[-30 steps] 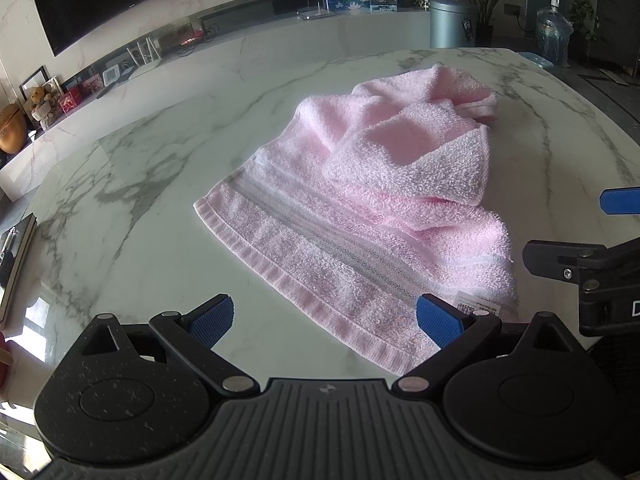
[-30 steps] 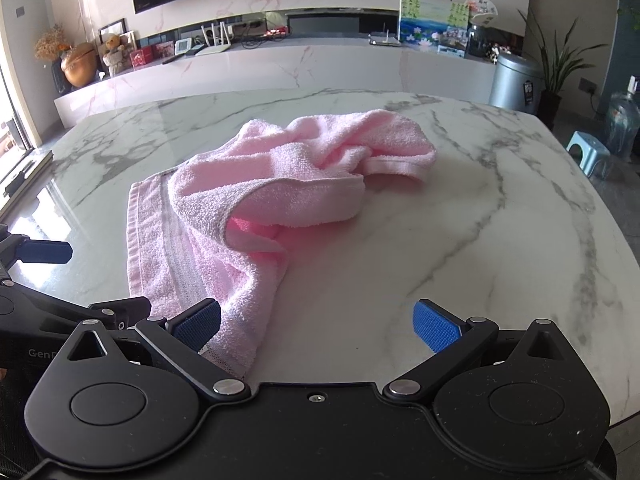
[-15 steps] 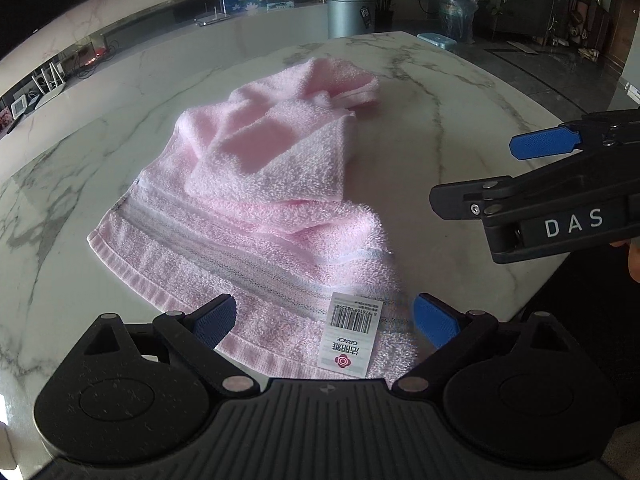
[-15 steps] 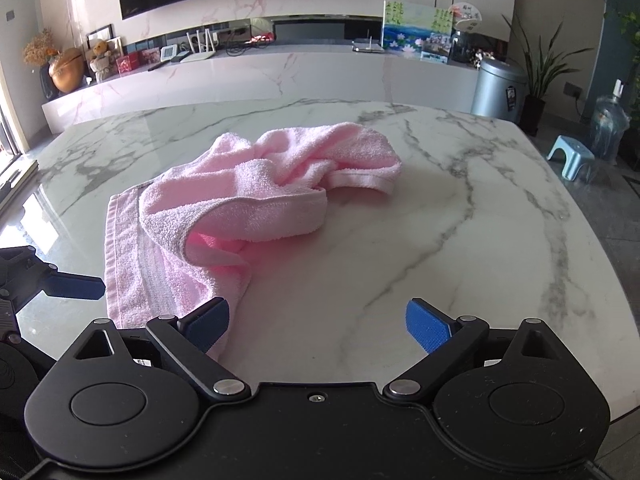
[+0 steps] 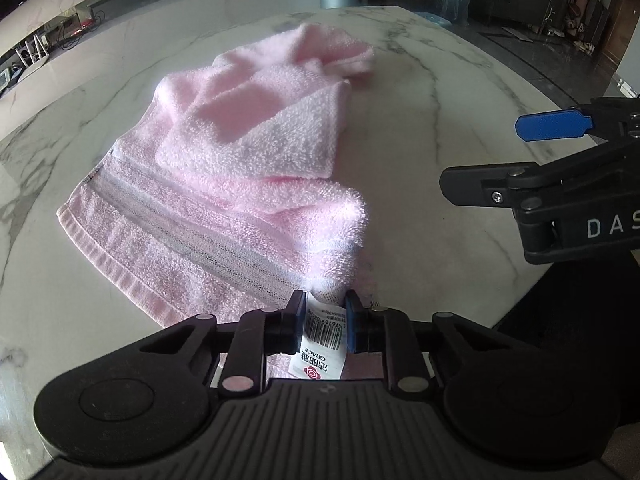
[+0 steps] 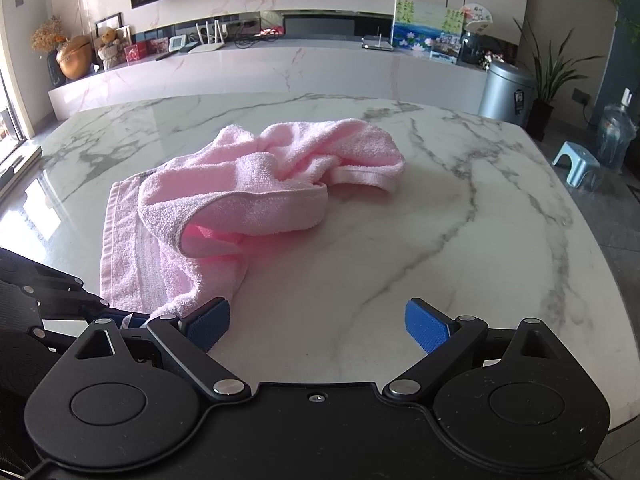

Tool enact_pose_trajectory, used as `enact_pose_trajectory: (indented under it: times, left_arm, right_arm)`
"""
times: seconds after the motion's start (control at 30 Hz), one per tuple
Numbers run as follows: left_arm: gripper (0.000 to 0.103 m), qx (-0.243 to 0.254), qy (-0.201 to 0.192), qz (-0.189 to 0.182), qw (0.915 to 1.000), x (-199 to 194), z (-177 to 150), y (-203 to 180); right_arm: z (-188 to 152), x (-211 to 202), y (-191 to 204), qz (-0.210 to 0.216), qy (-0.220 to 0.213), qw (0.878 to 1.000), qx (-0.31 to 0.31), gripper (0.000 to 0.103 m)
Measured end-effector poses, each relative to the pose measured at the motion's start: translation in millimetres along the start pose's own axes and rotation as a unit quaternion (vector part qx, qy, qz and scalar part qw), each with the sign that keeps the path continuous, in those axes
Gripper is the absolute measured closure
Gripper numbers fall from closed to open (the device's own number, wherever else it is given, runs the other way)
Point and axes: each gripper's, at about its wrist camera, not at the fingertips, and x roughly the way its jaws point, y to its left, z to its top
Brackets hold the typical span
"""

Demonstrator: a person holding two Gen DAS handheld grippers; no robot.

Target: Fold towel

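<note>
towel: pink towel [image 5: 240,168] lies crumpled on the marble table [image 5: 432,128], one banded end flat, the rest bunched and flapped over itself toward the far side. Near corner reaches the table edge closest to me.
label: white barcode label [image 5: 322,342] hangs off that near corner, right between the left pads.
left: left gripper [image 5: 323,322] has its jaws closed onto the towel's near corner, label pinched in with it.
right: right gripper [image 6: 318,322] has its jaws wide apart, nothing between them, hovering over bare marble just beside the towel's near corner, on its right. Its left pad sits next to the towel hem; contact unclear.
progress: very early, my read. One corner gripped, no fold made, towel not even spread flat.
left to do: probably grab a second corner with the right, pull the towel out flat, then fold. The far bunched end needs untangling first.
vs 0.5 s ago: left jaws were open around the label corner, now shut on it. Left view sits lower and closer to the towel. Right gripper has barely shifted, jaws unchanged, towel shape the same.
risk: grip may be mostly label plus hem; could slip on lift.
</note>
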Motion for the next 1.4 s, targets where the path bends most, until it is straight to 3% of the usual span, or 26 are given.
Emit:
enact_pose_trajectory:
  times: [0.13, 0.27, 0.57, 0.73, 1.0, 1.07, 1.13, 1.4]
  left_arm:
    - [0.094, -0.019, -0.007, 0.003, 0.9998, -17.1, -3.3, 20.5]
    - [0.095, -0.042, -0.015, 0.034, 0.9984, -38.5, -11.6, 51.6]
    - [0.096, -0.089, -0.013, 0.106, 0.9903, -68.1, -30.5, 113.0]
    - [0.096, -0.090, -0.006, 0.132, 0.9871, -75.6, -35.4, 137.0]
    - [0.095, -0.079, 0.003, 0.134, 0.9878, -70.2, -37.2, 149.7]
    - [0.095, -0.080, 0.006, 0.136, 0.9875, -68.2, -37.8, 151.3]
    - [0.095, -0.084, 0.009, 0.137, 0.9870, -66.9, -37.6, 154.7]
    - [0.095, -0.092, 0.014, 0.150, 0.9843, -69.3, -35.1, 171.5]
  right_arm:
    - [5.3, 3.6, 1.9, 0.013, -0.007, 0.999, -0.043, 0.014]
    - [9.7, 11.5, 1.3, 0.023, -0.001, 0.996, -0.088, 0.022]
    - [21.3, 34.7, 1.3, 0.034, 0.017, 0.983, -0.181, 0.049]
    - [33.3, 50.2, 2.1, 0.042, 0.013, 0.965, -0.260, 0.052]
    - [50.9, 86.4, 17.3, 0.059, 0.020, 0.932, -0.358, 0.059]
    - [55.4, 99.8, 20.3, 0.053, 0.032, 0.930, -0.362, 0.066]
    - [59.4, 111.5, 20.5, 0.053, 0.053, 0.931, -0.357, 0.088]
    - [65.2, 106.6, 0.2, 0.046, 0.072, 0.940, -0.332, 0.099]
